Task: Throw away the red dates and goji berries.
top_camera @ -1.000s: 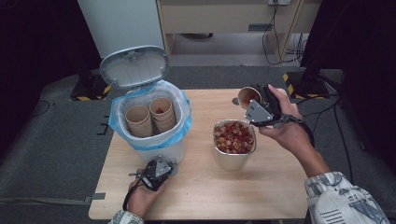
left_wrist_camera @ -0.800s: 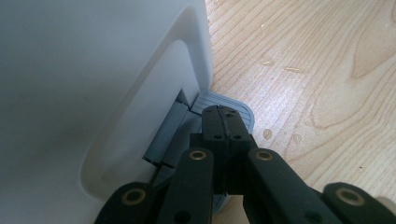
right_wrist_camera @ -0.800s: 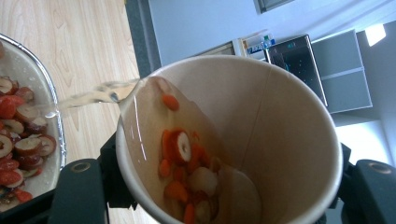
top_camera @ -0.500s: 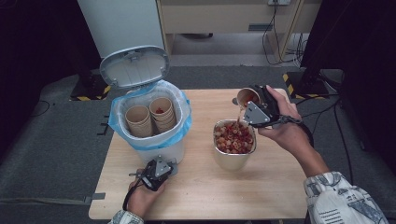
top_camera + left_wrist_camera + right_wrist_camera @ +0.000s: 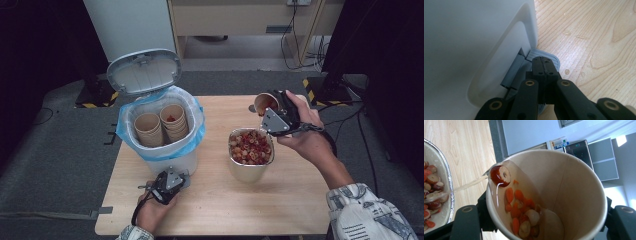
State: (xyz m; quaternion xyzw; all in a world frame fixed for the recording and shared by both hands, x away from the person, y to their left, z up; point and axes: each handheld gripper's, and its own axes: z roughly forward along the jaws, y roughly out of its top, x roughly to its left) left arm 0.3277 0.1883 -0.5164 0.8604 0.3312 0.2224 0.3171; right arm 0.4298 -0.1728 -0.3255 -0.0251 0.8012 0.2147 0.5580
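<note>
From above, the right gripper (image 5: pixel 268 111) clasped a tilted paper cup (image 5: pixel 263 102) over the metal bowl (image 5: pixel 251 167). The left gripper (image 5: pixel 543 65), jaws clenched empty, pressed the bin pedal (image 5: pixel 549 56). Liquid and fruit (image 5: pixel 500 174) streamed over the cup's rim toward the bowl.

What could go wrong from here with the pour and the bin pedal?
1. The right tool holds the paper cup tilted over the metal bowl; liquid streams off the rim near the bowl's edge and could land on the table.
2. The bowl looks nearly full of fruit pieces, so it may overflow.
3. The shut left tool presses the bin pedal; a slip would likely drop the lid.
</note>
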